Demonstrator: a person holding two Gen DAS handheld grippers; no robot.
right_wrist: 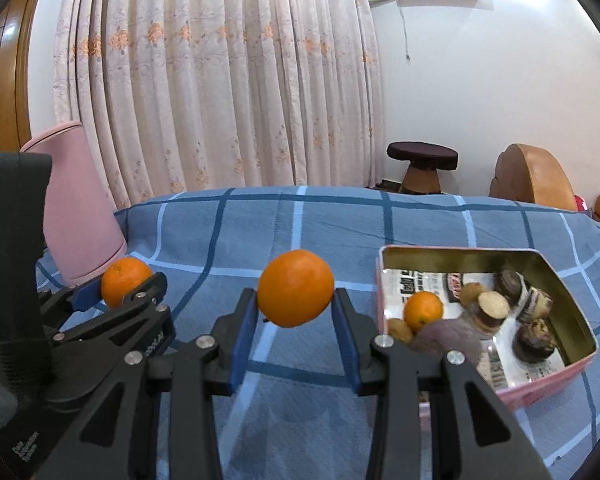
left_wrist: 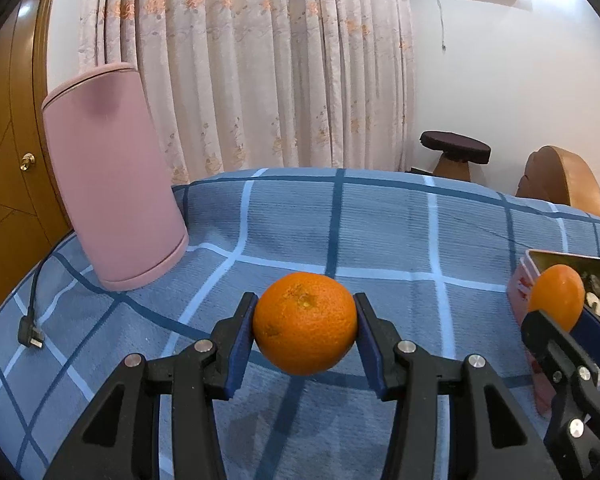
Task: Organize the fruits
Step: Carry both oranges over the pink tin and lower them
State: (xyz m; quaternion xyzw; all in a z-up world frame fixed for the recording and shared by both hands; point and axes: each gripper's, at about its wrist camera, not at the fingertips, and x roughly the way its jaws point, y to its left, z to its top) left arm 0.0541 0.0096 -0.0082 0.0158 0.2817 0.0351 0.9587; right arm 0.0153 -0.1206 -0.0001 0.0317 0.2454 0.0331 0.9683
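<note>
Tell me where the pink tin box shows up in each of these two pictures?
Left wrist view: the pink tin box sits at the far right edge, mostly hidden behind the right gripper and its orange.
Right wrist view: the box lies lower right, open, with a small orange inside.
Shared landmark: the pink cylinder at left.

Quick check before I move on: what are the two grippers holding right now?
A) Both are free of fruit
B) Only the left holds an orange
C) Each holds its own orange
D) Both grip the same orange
C: the left gripper is shut on one orange, and the right gripper is shut on a second orange, both held above the blue checked cloth.
</note>
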